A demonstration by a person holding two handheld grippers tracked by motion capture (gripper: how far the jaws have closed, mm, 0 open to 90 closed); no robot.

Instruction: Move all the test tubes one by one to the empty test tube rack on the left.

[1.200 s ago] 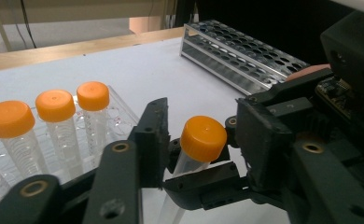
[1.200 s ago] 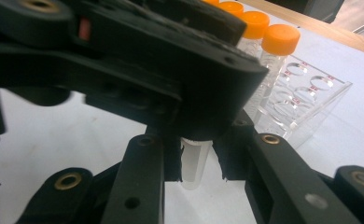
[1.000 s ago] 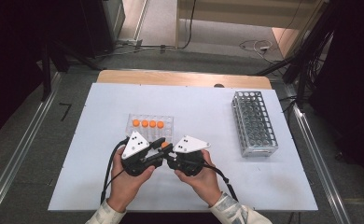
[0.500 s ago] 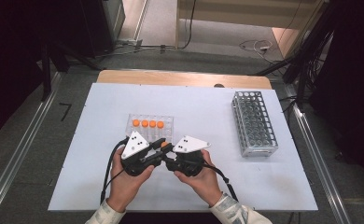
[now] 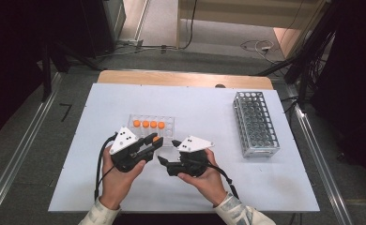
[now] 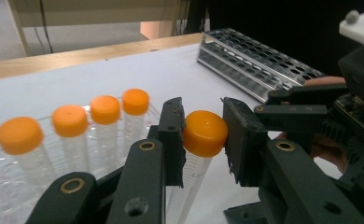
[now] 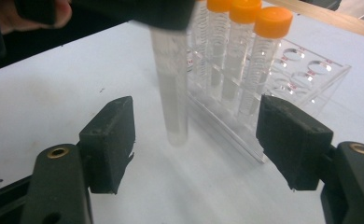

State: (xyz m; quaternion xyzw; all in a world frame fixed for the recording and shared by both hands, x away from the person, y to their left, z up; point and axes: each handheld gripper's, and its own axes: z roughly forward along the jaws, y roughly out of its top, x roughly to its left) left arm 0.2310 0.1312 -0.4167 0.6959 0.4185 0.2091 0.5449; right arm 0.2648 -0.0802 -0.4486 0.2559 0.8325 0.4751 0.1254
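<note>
We see the clear rack (image 5: 168, 125) near the middle of the table (image 5: 101, 108), four capped tubes (image 5: 148, 124) standing in its far row. The metal rack (image 5: 255, 124) lies to its right, well apart, toward the right edge.

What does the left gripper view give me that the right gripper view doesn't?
Left gripper view: the left tool shut on the tube at its orange cap, and the metal rack. Right gripper view: the right tool, jaws just opened, with the tube's lower end hanging between them untouched. Both: the capped tubes in the clear rack.
</note>
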